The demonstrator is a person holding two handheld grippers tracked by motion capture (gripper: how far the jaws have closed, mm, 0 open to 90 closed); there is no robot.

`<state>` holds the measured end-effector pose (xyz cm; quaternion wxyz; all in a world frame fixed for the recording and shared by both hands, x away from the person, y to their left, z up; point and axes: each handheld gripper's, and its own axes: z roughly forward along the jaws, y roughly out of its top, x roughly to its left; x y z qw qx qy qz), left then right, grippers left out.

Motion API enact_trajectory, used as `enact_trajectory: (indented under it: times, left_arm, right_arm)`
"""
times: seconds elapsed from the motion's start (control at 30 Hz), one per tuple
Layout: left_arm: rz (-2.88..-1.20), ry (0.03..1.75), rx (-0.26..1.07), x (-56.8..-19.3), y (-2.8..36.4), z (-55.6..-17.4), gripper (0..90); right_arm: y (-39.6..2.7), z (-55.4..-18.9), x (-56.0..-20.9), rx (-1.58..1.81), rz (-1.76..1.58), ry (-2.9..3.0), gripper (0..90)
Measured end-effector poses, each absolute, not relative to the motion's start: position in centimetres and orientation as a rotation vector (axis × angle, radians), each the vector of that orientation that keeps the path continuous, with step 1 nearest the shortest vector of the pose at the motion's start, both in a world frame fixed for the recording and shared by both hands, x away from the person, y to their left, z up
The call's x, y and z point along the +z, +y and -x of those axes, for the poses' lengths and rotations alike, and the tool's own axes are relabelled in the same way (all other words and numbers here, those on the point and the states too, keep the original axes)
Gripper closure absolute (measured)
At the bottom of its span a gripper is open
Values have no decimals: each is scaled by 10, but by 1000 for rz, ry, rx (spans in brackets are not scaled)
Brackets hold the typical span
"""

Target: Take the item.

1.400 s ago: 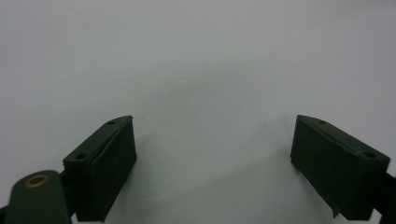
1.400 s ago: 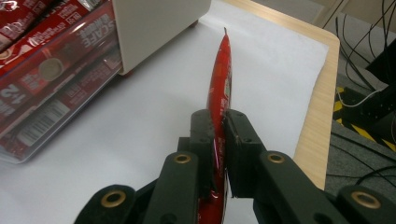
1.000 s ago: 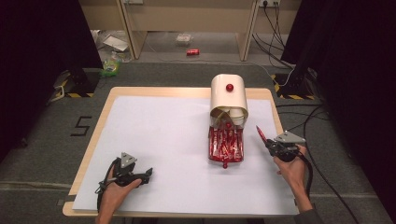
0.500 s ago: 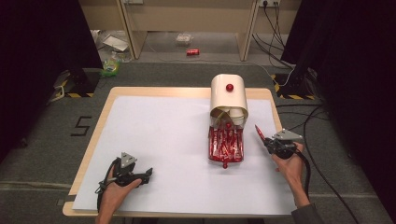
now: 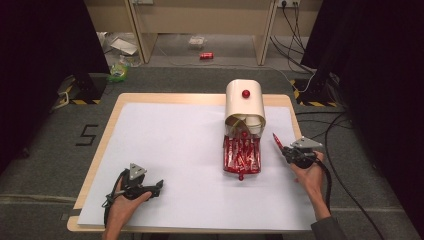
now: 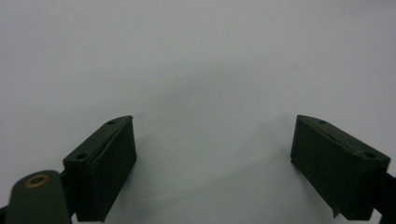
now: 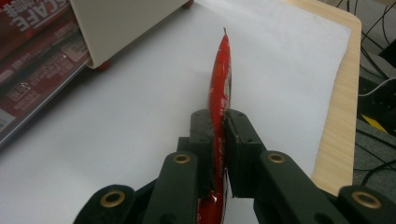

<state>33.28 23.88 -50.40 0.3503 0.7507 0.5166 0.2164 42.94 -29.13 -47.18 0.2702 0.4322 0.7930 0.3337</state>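
Right gripper: jaws clamped on a red sachet, beside the cream dispenser.
Left gripper: jaws wide apart, empty.

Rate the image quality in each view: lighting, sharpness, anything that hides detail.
High view: even light on the white table cover, black surroundings at both sides, the red packets slightly soft. Left gripper view: the black fingers look soft, with faint shadows on the white surface. Right gripper view: the red sachet in the right gripper is fairly sharp; the print on the packets at the upper left is blurred.
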Motion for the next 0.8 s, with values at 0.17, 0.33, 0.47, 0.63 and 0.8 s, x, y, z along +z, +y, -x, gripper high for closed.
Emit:
enact_trajectory:
  times: [0.17,0.33,0.47,0.63,0.8]
  left_arm:
    - [-1945,1338,561,-504,239,-333,133]
    - [-1944,1338,561,-504,239,-333,133]
    - [-1944,1337,562,-504,239,-333,133]
    - [-1944,1337,561,-504,239,-333,134]
    - [-1943,1338,561,-504,239,-333,133]
  right_arm:
    - [-291,-434,-474,900,-1178,2140,823]
    - [-289,-438,-477,886,-1180,2153,820]
    - [-289,-439,-478,882,-1181,2160,816]
    - [-288,-439,-480,877,-1180,2167,814]
    - [-288,-440,-480,870,-1179,2172,808]
